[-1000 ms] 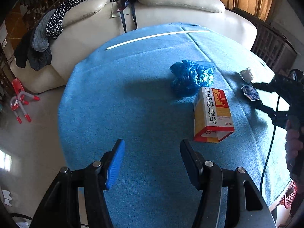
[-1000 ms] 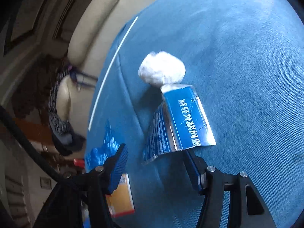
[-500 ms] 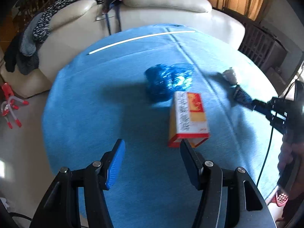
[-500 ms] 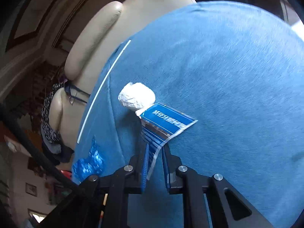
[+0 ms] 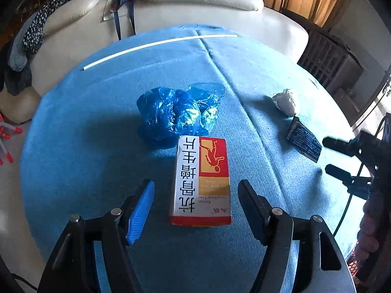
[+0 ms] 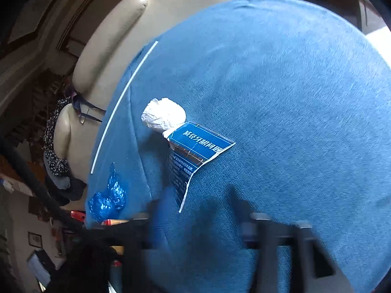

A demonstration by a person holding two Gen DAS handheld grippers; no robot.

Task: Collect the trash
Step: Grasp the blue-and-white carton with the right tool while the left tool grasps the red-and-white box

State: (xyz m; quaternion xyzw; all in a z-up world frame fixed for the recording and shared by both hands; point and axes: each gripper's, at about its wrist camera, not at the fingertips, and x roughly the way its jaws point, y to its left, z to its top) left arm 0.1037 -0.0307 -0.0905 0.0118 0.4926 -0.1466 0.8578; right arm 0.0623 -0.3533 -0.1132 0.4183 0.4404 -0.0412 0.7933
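A red, white and yellow medicine box [image 5: 201, 178] lies flat on the blue tablecloth [image 5: 85, 146]. Its near end sits between the fingers of my left gripper [image 5: 195, 188], whose jaws are opening and whose pads stand clear of it. Behind the box is a crumpled blue plastic bag [image 5: 176, 114]. A flattened blue carton [image 6: 195, 151] rests on the cloth against a white paper ball [image 6: 163, 114]. My right gripper [image 6: 201, 200], blurred, is opening just short of the carton and holds nothing. The left wrist view shows that gripper [image 5: 328, 155] beside the carton [image 5: 304, 141].
A thin white stick [image 5: 158, 45] lies along the far edge of the table. A cream sofa [image 5: 195, 5] with clothes draped over it stands right behind. A person's hand [image 5: 371, 232] and a black cable are at the right edge.
My left gripper moved forward until the box lay between its fingers, and its jaws widened. My right gripper pinched the blue carton's edge half a second ago and has since let go.
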